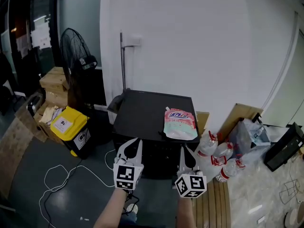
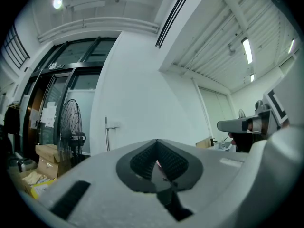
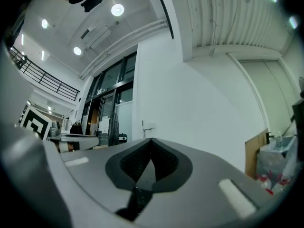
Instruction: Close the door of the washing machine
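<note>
The left tongs [image 1: 134,142] and right tongs [image 1: 185,151] are white, bearing black-and-white marker cubes [image 1: 125,177].

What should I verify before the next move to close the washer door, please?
1. Left gripper jaws shut, nothing between them: ok.
2. Right gripper jaws shut, nothing between them: ok.
3. Both grippers in front of the washer: ok.
4. Washer open or shut: cannot tell, its front is dark.
5. Pouch lies on the washer's top, not over the front: ok.
6. Bottles crowd the floor at the washer's right: not ok.
</note>
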`<state>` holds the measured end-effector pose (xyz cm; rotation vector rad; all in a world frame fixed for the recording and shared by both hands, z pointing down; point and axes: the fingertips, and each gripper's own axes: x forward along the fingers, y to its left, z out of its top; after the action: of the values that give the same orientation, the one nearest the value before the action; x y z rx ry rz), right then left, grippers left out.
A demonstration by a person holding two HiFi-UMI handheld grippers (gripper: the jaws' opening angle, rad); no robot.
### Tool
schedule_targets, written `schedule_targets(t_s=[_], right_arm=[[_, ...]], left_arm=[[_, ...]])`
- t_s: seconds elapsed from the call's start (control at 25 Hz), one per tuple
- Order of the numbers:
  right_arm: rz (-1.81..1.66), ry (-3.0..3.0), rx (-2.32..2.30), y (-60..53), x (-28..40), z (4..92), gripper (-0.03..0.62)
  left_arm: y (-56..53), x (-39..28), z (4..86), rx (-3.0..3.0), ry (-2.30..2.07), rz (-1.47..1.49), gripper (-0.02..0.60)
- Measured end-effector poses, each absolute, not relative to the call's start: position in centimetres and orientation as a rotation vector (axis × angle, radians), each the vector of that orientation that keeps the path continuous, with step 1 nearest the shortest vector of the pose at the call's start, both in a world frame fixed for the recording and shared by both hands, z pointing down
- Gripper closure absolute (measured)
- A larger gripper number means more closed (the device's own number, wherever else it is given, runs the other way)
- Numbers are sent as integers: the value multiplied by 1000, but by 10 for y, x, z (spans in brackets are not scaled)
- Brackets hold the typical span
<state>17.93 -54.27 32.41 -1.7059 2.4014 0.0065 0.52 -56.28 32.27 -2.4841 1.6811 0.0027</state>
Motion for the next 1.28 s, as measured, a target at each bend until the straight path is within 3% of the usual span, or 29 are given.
schedule_targets(t_s=[1.28], right_arm=[[-54, 2437, -1736, -555, 176, 349, 583]], left_arm=[[-569, -17, 350, -2523, 1751, -32, 574]])
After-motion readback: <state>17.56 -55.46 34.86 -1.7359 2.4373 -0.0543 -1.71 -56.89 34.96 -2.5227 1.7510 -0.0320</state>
